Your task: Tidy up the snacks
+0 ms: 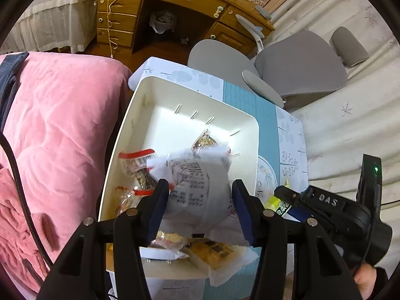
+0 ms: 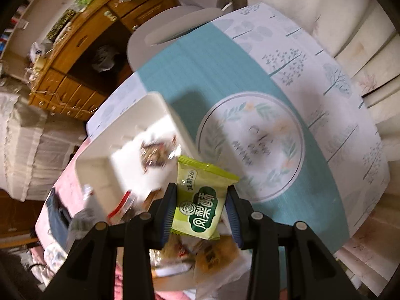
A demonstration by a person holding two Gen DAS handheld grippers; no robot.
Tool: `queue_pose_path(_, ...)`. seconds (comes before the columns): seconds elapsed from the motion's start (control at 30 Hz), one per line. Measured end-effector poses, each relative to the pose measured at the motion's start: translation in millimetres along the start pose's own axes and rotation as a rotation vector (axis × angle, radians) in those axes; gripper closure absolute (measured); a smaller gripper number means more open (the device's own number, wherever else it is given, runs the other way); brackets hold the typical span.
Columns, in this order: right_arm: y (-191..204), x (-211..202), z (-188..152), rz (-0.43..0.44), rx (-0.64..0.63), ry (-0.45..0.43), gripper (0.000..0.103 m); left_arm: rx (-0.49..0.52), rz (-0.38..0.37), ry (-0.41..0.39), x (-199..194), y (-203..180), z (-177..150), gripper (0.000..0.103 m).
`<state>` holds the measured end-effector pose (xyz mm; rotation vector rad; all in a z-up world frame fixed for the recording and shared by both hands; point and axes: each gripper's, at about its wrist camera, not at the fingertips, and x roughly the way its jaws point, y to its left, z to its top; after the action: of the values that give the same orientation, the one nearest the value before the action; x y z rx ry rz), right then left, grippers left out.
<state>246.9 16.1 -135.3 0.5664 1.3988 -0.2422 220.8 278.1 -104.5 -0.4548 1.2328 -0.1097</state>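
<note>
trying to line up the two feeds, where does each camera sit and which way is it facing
Left wrist: on the left gripper, looking down its fingers into the white bin of snacks; a white packet sits between its fingers. The right gripper and the person's hand show at right.
Right wrist: on the right gripper, tilted over the table mat; its fingers clamp a green packet.
Shared: bin, table mat, green packet, wooden desk.
</note>
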Motion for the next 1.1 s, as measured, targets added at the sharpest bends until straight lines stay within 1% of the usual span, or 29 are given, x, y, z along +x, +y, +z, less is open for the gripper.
queue_pose_path(0.1,-1.5,-5.0,-12.0,0.054,-0.027,-0.005,0.064,-0.004,-0.010,-0.014,-7.8,0.5,-6.5,0.048)
queue_pose_path(0.17,-3.2,-8.3,-17.7,0.101,-0.052,-0.006,0.064,0.003,-0.003,-0.029,-13.6,-1.0,-12.8,0.041)
queue_pose_path(0.3,-12.2,-15.5,-25.7,0.159,-0.071,-0.016,0.061,0.008,0.025,-0.051,-20.6,-3.4,-27.9,0.040)
queue_pose_path(0.33,-15.6,-18.7,-27.8,0.169,-0.081,-0.026,0.060,0.003,0.029,-0.055,-22.3,-4.1,-32.5,0.040)
queue_pose_path(0.4,-21.5,-23.5,-30.5,0.186,-0.100,-0.039,0.052,-0.008,0.040,-0.064,-26.0,-5.8,-42.8,0.038)
queue_pose_path(0.47,-30.2,-29.5,-33.5,0.209,-0.134,-0.055,0.050,-0.005,0.048,-0.091,-31.1,-10.7,-58.4,0.031)
queue_pose_path(0.53,-39.5,-34.0,-36.9,0.221,-0.167,-0.065,0.047,-0.002,0.066,-0.117,-35.4,-17.9,-73.5,0.029)
queue_pose_path(0.6,-56.7,-39.3,-42.1,0.231,-0.211,-0.073,0.041,-0.003,0.073,-0.140,-37.3,-25.5,-87.2,0.029)
queue_pose_path(0.7,-84.5,-45.1,-48.1,0.235,-0.255,-0.068,0.040,-0.033,0.086,-0.177,-40.1,-40.6,-116.4,0.029)
queue_pose_path(0.83,-130.7,-54.8,-53.2,0.234,-0.288,-0.064,0.039,-0.070,0.077,-0.206,-38.4,-70.0,-162.2,0.029)
queue_pose_path(0.9,-159.8,-63.2,-55.8,0.226,-0.313,-0.079,0.029,-0.081,0.088,-0.221,-36.7,-85.3,-183.8,0.029)
queue_pose_path(0.93,-168.4,-65.5,-57.3,0.221,-0.319,-0.084,0.028,-0.087,0.090,-0.227,-35.8,-92.9,-194.8,0.029)
queue_pose_path(1.03,-202.9,-75.8,-63.4,0.214,-0.356,-0.091,0.026,-0.073,0.089,-0.221,-30.9,-124.1,-228.4,0.028)
queue_pose_path(1.1,-226.7,-82.9,-70.2,0.192,-0.396,-0.098,0.022,-0.046,0.096,-0.200,-28.5,-142.4,-243.7,0.025)
